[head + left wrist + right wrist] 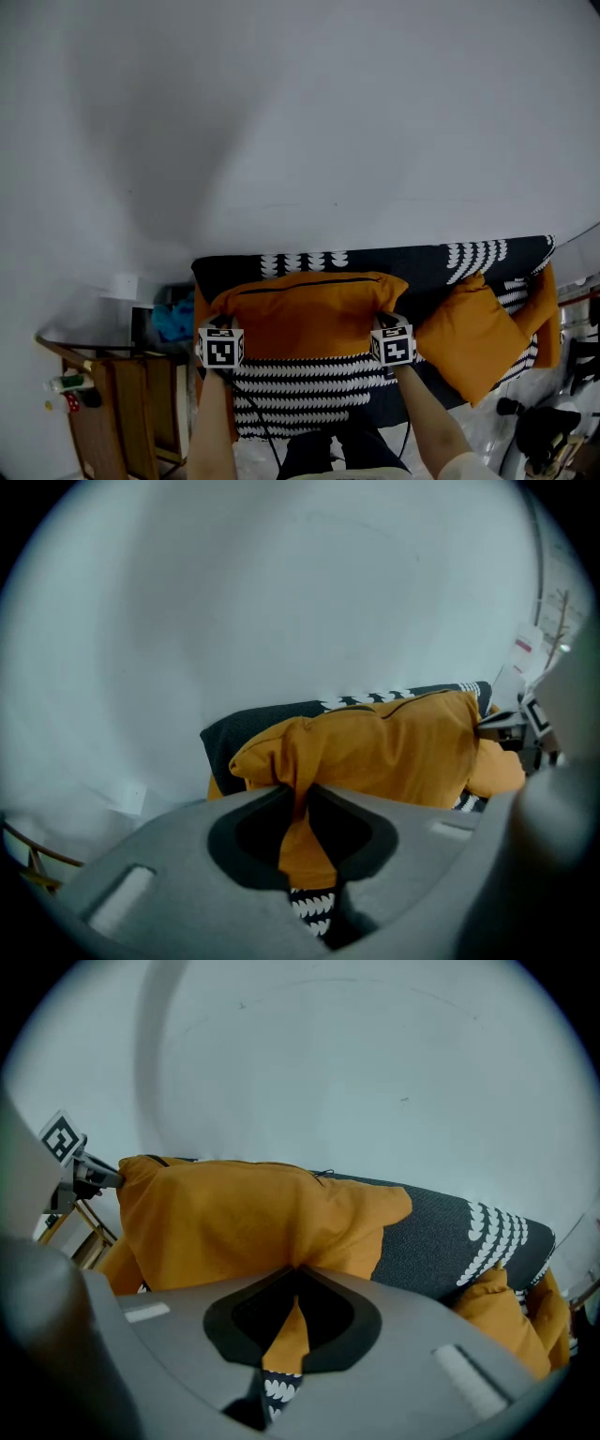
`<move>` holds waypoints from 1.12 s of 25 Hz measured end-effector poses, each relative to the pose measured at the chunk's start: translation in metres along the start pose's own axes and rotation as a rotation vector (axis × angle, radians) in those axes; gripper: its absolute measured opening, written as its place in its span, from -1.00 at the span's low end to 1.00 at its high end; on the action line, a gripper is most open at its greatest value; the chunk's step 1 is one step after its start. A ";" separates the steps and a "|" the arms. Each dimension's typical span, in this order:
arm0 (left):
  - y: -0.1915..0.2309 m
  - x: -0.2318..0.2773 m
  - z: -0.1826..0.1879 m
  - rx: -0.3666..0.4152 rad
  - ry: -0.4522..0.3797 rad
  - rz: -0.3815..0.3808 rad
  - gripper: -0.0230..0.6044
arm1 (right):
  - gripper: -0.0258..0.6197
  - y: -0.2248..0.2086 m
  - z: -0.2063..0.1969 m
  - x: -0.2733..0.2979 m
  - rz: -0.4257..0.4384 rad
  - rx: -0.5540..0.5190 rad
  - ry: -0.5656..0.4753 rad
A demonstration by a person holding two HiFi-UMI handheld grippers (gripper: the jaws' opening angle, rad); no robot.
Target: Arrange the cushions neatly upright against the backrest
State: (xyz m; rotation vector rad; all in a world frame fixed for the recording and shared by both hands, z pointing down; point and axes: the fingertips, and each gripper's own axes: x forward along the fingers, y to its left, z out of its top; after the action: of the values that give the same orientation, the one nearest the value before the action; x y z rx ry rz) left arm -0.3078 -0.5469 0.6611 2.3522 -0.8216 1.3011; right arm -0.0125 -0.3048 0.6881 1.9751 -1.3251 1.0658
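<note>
Big cushion (309, 314) looks basically sorted: it stands on the seat (300, 389) with its back to the backrest (427, 258). The left gripper (218, 323) and right gripper (389, 323) both have their fingers (159, 855) pinched narrow on its lower corners, with orange fabric bunched between them. Still to do, probably: let go, then fix the second cushion (469, 337), which sits tilted on a corner further right, and the third cushion (547, 305) by the sofa's end.
</note>
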 end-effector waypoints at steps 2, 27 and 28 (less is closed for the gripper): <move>0.002 -0.001 0.002 -0.008 -0.016 0.014 -0.67 | -0.81 0.000 0.000 0.000 0.004 -0.005 -0.003; -0.033 -0.126 0.066 -0.129 -0.407 -0.008 -0.42 | -0.89 -0.023 0.084 -0.163 -0.174 0.112 -0.470; -0.036 -0.135 0.069 -0.130 -0.431 -0.010 -0.57 | -0.89 -0.020 0.086 -0.171 -0.172 0.114 -0.487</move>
State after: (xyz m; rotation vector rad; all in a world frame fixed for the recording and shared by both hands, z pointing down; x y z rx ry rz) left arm -0.2955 -0.5119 0.5098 2.5593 -0.9787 0.7141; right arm -0.0019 -0.2766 0.4984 2.4904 -1.3156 0.6102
